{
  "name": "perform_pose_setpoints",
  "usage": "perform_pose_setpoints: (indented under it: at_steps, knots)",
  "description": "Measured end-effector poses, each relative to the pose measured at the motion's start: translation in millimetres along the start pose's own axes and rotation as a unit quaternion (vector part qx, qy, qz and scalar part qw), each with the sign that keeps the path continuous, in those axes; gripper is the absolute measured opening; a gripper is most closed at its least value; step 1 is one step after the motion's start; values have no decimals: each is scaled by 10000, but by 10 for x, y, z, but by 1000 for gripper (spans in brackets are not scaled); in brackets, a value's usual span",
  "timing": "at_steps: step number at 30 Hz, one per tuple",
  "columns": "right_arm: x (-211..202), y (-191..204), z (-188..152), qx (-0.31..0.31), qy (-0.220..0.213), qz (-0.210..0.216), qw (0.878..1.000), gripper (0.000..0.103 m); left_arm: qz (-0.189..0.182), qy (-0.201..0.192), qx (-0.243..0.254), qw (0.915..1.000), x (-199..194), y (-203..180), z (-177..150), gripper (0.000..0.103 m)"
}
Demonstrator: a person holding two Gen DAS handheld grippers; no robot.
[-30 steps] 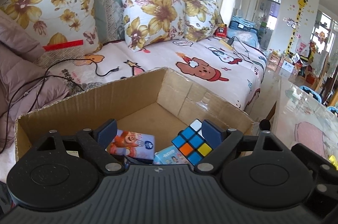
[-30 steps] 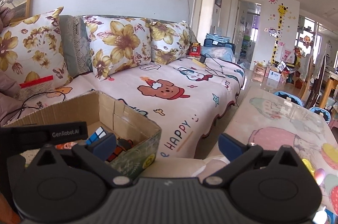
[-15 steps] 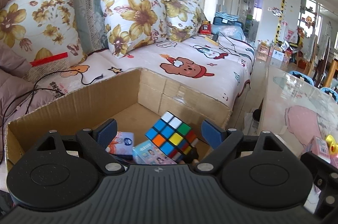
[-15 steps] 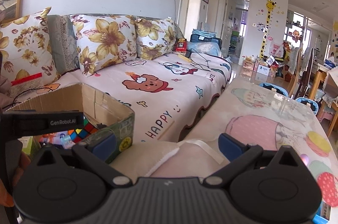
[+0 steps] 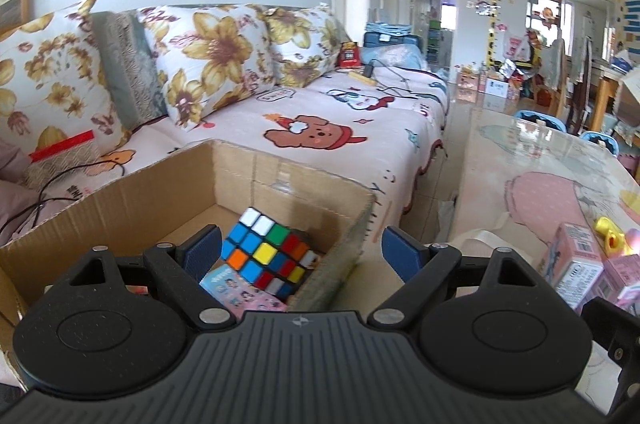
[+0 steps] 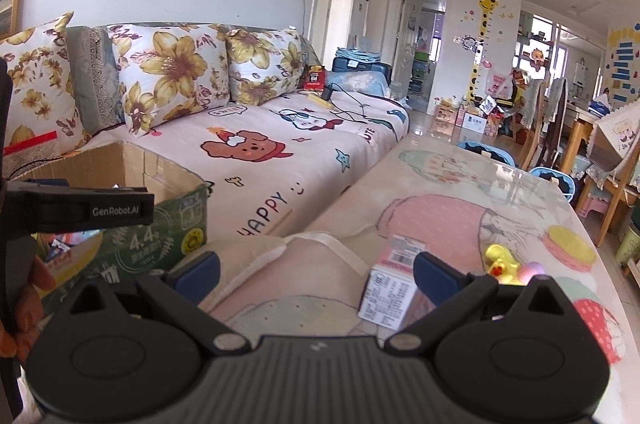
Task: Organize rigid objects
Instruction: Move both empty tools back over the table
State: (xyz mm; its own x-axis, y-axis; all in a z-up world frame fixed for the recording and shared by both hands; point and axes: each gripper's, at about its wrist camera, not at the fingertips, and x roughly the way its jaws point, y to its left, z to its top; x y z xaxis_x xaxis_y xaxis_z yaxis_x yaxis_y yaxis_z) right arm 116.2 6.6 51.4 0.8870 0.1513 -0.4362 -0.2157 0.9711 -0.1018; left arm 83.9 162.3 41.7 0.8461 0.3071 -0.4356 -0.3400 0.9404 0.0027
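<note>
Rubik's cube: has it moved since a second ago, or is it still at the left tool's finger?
Yes. The Rubik's cube has dropped away from the left tool and now lies inside the cardboard box, on the small packs near its right wall.

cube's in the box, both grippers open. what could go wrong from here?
1. The Rubik's cube sits tilted on the small packs below it in the cardboard box; it may roll when more items land.
2. The right gripper is open near the pink carton, which stands beside a yellow toy; a sloppy approach could knock either.
3. The left gripper hangs over the box's near wall and could snag it.
</note>
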Motion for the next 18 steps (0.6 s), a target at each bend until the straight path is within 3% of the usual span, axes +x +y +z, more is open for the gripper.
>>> perform_pose_setpoints:
  at_steps: [18]
  knots:
    - [-131, -432, -251, 63, 152, -398, 9991, 102, -676, -116, 512, 9963, 53, -164, -39, 103]
